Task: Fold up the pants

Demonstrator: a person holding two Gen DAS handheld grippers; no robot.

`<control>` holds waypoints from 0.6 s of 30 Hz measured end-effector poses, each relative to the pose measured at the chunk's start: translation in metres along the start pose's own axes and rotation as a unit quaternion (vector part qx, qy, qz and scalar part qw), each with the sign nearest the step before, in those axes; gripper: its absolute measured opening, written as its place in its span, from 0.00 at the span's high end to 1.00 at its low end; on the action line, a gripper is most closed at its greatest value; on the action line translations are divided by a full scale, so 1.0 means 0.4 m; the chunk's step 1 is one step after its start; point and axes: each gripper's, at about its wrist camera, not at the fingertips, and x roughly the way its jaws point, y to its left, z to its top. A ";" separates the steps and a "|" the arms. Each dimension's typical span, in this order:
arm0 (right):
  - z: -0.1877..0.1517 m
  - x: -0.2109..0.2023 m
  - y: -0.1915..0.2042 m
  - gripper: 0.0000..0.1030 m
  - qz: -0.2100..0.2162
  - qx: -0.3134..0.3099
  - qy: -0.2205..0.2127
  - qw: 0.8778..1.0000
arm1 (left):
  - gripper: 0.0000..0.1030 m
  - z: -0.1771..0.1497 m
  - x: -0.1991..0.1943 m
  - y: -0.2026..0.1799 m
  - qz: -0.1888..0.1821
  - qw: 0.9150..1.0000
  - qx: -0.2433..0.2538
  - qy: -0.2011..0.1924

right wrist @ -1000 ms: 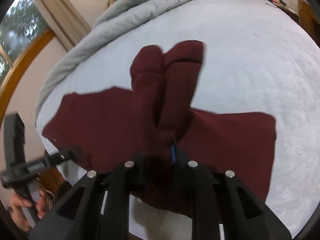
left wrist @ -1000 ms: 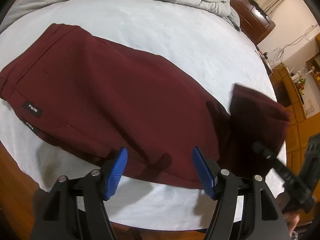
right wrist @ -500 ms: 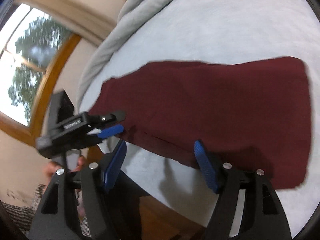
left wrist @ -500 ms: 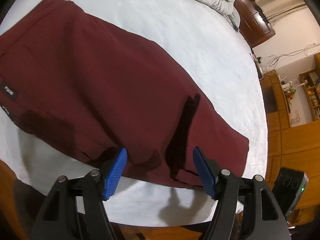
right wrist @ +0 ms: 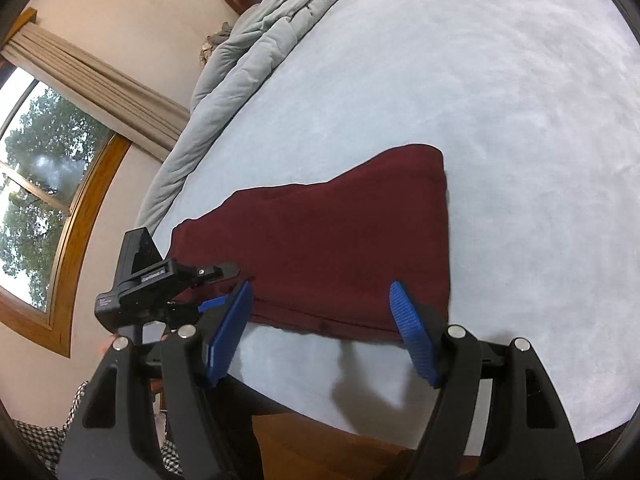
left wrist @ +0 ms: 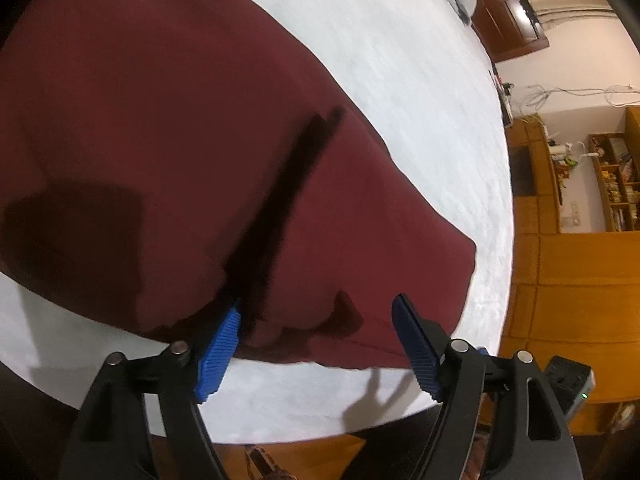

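Clearly soft and floppy, the maroon pants (right wrist: 340, 248) lie folded near the bed's (right wrist: 500, 100) front edge; both tongs, left (left wrist: 316, 344) and right (right wrist: 322, 328), hover spread and empty. Best pinched at the near hem.

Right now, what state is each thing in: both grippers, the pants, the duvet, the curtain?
Left gripper: open, empty, at the pants' near edge.
Right gripper: open, empty, at the pants' near edge.
Pants: folded over, flat on the bed.
Duvet: bunched along the bed's far side.
Curtain: pulled aside, window uncovered.
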 end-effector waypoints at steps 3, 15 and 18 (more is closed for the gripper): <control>-0.006 0.011 -0.015 0.30 -0.008 0.007 -0.001 1.000 | 0.43 -0.003 0.001 -0.002 0.005 1.000 -0.001 -0.008; 0.032 0.091 -0.207 0.22 0.030 0.141 0.049 0.988 | 0.82 -0.015 -0.054 0.077 0.033 0.997 -0.011 -0.064; 0.032 0.138 -0.224 0.22 0.044 0.152 0.076 0.984 | 0.82 -0.016 -0.057 0.088 0.021 0.997 -0.021 -0.070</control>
